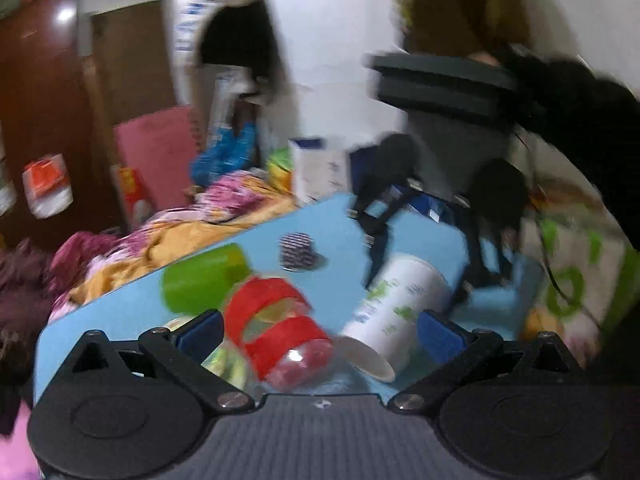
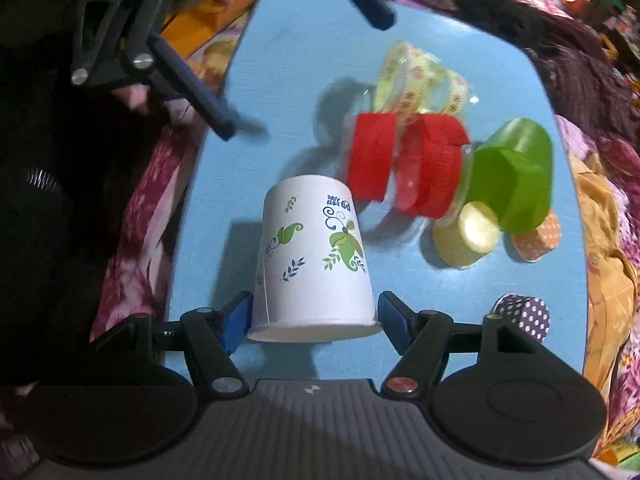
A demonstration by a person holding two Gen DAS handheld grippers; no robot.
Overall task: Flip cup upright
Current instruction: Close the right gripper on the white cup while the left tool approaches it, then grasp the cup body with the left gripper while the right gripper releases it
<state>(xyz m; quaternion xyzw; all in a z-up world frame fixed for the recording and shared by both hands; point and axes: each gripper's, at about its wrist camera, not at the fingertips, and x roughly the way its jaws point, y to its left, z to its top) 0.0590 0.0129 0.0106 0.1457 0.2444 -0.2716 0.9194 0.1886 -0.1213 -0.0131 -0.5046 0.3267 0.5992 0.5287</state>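
Observation:
A white paper cup (image 2: 314, 256) with green leaf prints is on the light blue table (image 2: 296, 60). In the right wrist view its rim faces my right gripper (image 2: 314, 320), whose open blue-padded jaws stand on either side of the rim; contact is unclear. In the blurred left wrist view the cup (image 1: 394, 308) lies tilted, rim toward the camera. My left gripper (image 1: 320, 332) is open and empty, with a clear cup with red bands (image 1: 276, 332) between its fingers. The left gripper also shows at the upper left of the right wrist view (image 2: 308, 76).
A clear cup with red bands (image 2: 404, 164), a green cup (image 2: 516, 176), yellow patterned cups (image 2: 466, 236), an orange one (image 2: 536, 240) and a purple dotted one (image 2: 524, 316) crowd the table's right half. Patterned bedding (image 2: 600, 240) surrounds the table.

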